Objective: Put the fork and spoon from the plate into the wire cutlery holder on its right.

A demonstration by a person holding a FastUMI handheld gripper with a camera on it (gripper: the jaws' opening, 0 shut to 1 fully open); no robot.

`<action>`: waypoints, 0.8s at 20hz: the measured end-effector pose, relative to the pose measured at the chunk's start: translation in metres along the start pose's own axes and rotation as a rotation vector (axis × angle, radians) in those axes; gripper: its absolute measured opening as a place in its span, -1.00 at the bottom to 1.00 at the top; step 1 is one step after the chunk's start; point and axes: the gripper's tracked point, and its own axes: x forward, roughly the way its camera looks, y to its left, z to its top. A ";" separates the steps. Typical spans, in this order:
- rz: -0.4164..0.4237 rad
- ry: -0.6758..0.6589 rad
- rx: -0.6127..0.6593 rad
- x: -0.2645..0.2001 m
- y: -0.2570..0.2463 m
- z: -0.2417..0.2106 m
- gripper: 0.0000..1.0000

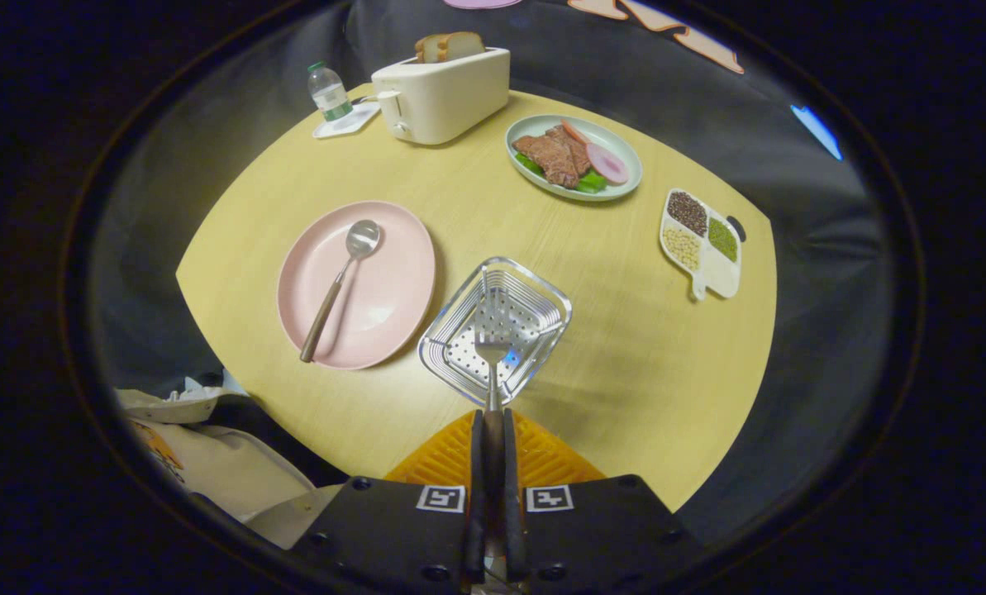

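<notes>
My gripper (pixel 493 423) is shut on the handle of a fork (pixel 491 357). The fork points forward, its tines hanging over the wire cutlery holder (pixel 459 318), a square metal basket seen from above just ahead of the fingers. Left of the holder lies a pink plate (pixel 393 273). On it rests a spoon (pixel 337 286) with a metal bowl and a brown handle, lying at a slant.
The round yellow table (pixel 625 347) also carries a cream toaster (pixel 441 95) with bread, a small water bottle (pixel 328 91), a green plate of meat and vegetables (pixel 573 155), and a divided dish of beans (pixel 701 241) off to the right. Pale fabric (pixel 211 463) sits below the table's near edge.
</notes>
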 end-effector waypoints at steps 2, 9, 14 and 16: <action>0.000 -0.019 0.011 0.001 0.001 0.005 -0.50; -0.018 -0.130 0.028 -0.007 0.013 0.022 0.80; -0.081 -0.303 0.070 -0.016 0.024 0.047 0.98; -0.102 -0.375 0.087 -0.023 0.034 0.057 0.98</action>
